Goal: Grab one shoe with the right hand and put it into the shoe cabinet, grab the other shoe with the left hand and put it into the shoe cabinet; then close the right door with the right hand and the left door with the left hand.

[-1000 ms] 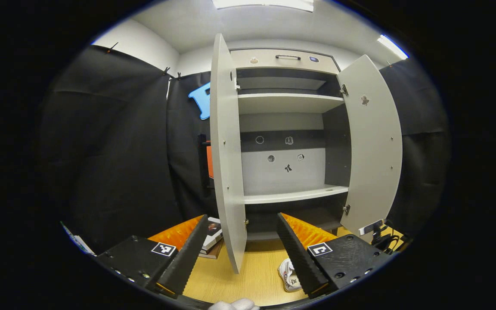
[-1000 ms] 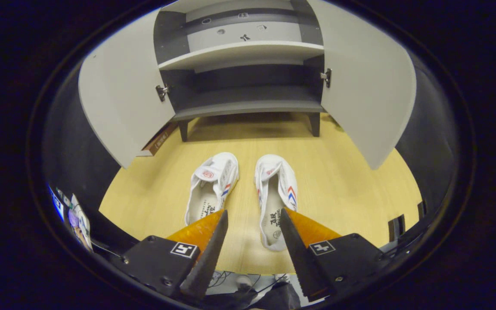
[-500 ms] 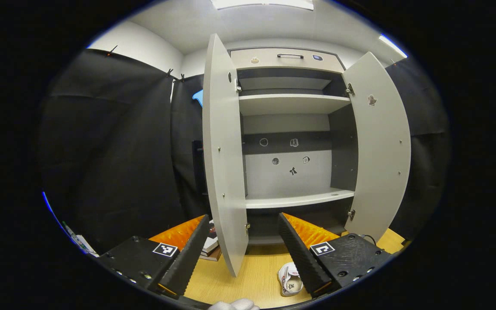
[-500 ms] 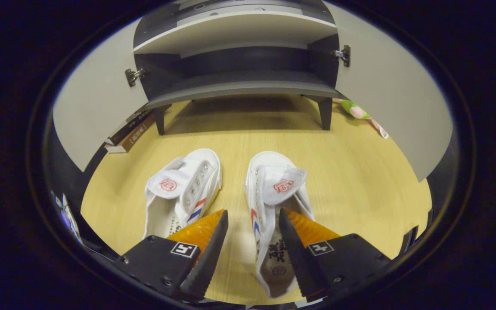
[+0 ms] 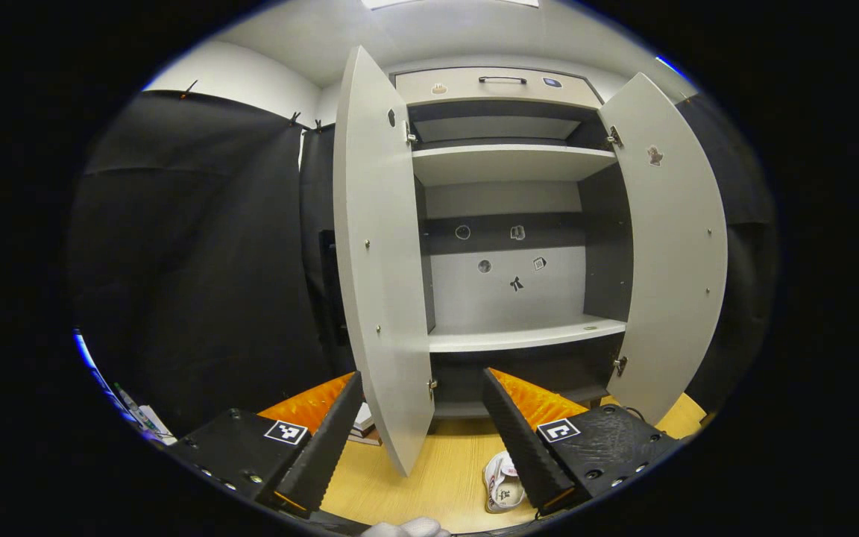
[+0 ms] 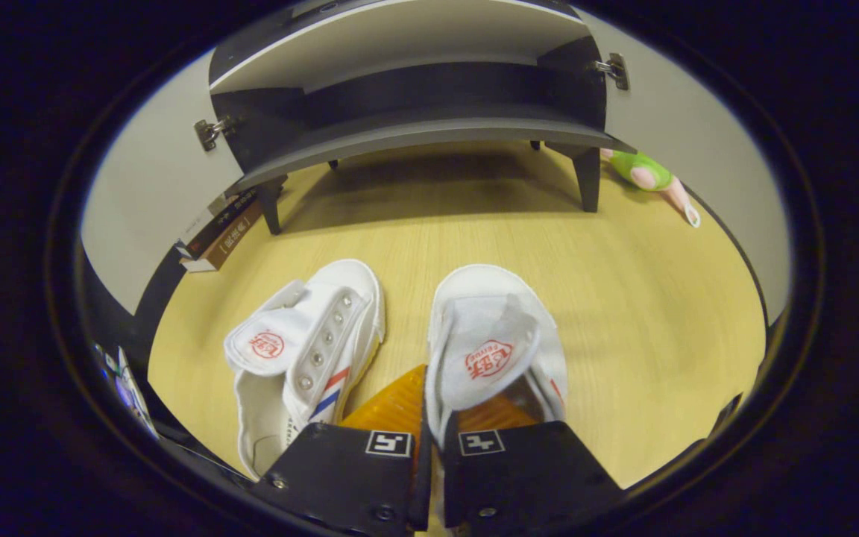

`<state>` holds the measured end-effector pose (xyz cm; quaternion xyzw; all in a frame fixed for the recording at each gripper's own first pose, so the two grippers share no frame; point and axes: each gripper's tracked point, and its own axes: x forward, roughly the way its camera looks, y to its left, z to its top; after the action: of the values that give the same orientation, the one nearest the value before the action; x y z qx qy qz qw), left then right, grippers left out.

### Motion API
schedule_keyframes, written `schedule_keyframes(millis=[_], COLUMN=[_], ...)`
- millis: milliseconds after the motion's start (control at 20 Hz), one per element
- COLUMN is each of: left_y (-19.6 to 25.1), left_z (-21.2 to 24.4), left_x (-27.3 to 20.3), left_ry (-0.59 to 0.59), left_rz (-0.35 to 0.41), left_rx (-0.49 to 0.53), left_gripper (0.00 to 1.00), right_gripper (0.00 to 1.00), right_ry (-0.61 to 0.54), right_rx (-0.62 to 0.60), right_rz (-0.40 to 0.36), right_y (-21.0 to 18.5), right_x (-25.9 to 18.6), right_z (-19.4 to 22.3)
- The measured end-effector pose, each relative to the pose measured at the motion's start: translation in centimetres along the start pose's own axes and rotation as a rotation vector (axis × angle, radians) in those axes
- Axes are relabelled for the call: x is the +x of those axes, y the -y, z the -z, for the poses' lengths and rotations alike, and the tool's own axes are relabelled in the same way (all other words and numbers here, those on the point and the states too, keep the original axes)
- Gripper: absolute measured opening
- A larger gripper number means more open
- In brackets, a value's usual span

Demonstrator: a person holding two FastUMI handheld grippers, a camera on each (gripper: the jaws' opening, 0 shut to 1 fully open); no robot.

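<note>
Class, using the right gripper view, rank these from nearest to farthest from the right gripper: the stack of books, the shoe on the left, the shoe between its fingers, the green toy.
1. Right shoe, gripped by the right gripper.
2. Left shoe, just left of it.
3. Stack of books, far left, beside the cabinet leg.
4. Green toy, far right, past the other leg.

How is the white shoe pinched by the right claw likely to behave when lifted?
The right shoe looks like soft canvas, so its side wall probably buckles in the right claw. It likely dangles toe-down, since the grip sits near the heel. Its loose tongue flap may flop.
</note>
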<state>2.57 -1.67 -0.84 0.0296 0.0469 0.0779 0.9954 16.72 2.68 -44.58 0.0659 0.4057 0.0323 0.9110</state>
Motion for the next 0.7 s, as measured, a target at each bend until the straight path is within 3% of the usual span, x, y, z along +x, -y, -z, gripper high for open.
schedule_keyframes(millis=[400, 700], left_y=[0.9, 1.1], left_z=[-0.2, -0.1], left_x=[-0.1, -0.2], left_ry=[0.012, 0.027], left_rz=[0.000, 0.006], left_rx=[0.001, -0.009], left_gripper=[0.96, 0.96], right_gripper=[0.06, 0.06], right_ry=[0.073, 0.227], right_rx=[-0.083, -0.187], right_rz=[-0.042, -0.063], right_y=[-0.2, -2.2], right_x=[-4.4, -11.2], right_z=[-4.4, -12.5])
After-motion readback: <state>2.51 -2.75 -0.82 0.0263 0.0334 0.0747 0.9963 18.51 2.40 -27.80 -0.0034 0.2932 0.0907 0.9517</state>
